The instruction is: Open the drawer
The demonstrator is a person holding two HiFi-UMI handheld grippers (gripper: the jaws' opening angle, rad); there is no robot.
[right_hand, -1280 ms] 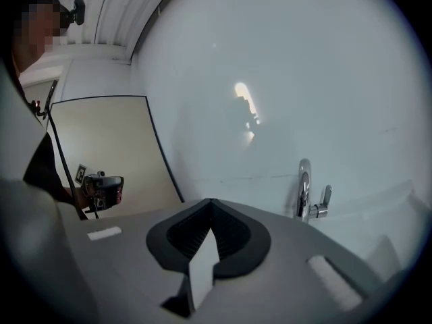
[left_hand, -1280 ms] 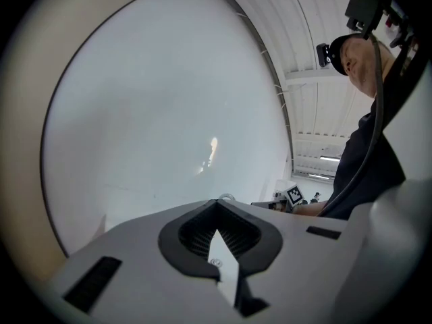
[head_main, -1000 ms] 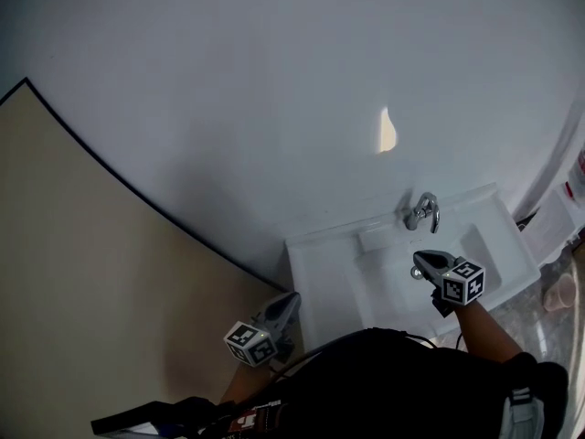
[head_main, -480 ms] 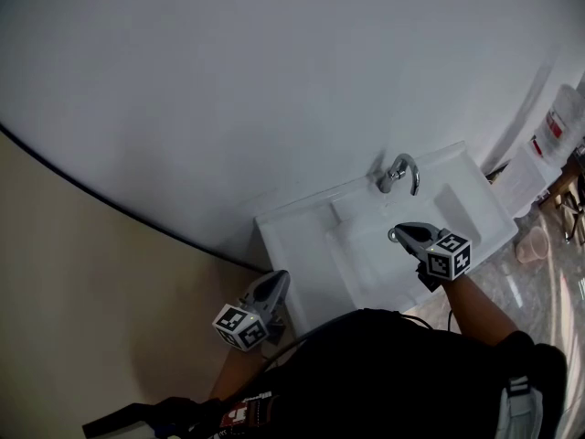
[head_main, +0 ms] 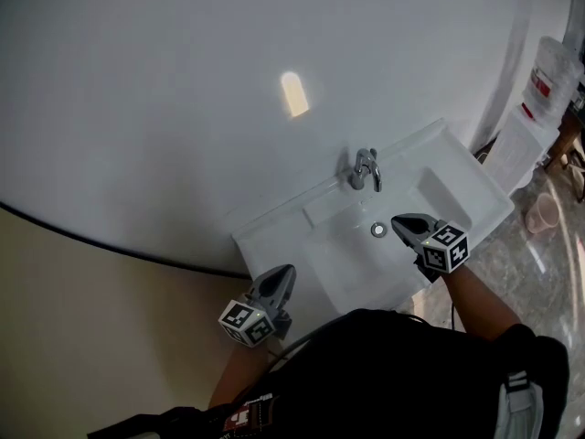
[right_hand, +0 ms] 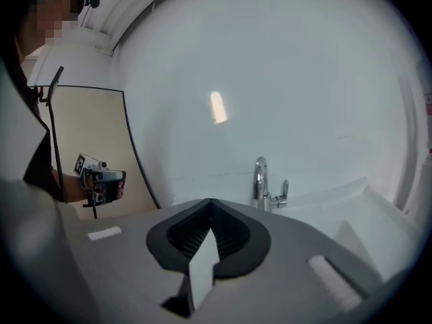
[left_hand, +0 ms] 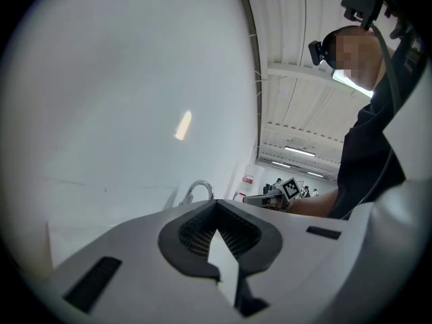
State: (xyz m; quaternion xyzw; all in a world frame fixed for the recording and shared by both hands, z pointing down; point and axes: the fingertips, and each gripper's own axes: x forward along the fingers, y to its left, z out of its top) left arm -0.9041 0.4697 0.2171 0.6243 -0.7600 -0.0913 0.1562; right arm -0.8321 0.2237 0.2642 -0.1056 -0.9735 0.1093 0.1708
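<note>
Sink: one white sink (head_main: 274,238) against the white wall (head_main: 183,108).
Tap: one shiny tap (head_main: 366,168) at the back edge of the sink, in the middle.
Drain hole: one round drain hole (head_main: 378,230) in the sink bowl, in front of the tap.
Grippers: two, each with one black-and-white marker cube.
Left gripper: the left gripper (head_main: 287,271) is just off the sink's front left corner and points toward the wall. Its two fingers are pressed together with nothing between them.
Right gripper: the right gripper (head_main: 398,219) is over the sink bowl, just right of the drain hole. Its two fingers are pressed together and hold nothing.
Cup: one pale cup (head_main: 543,214) on the floor, right of the sink.
Light spot: one bright spot (head_main: 293,93) on the wall above the tap.
Drawer: no view shows the drawer.
</note>
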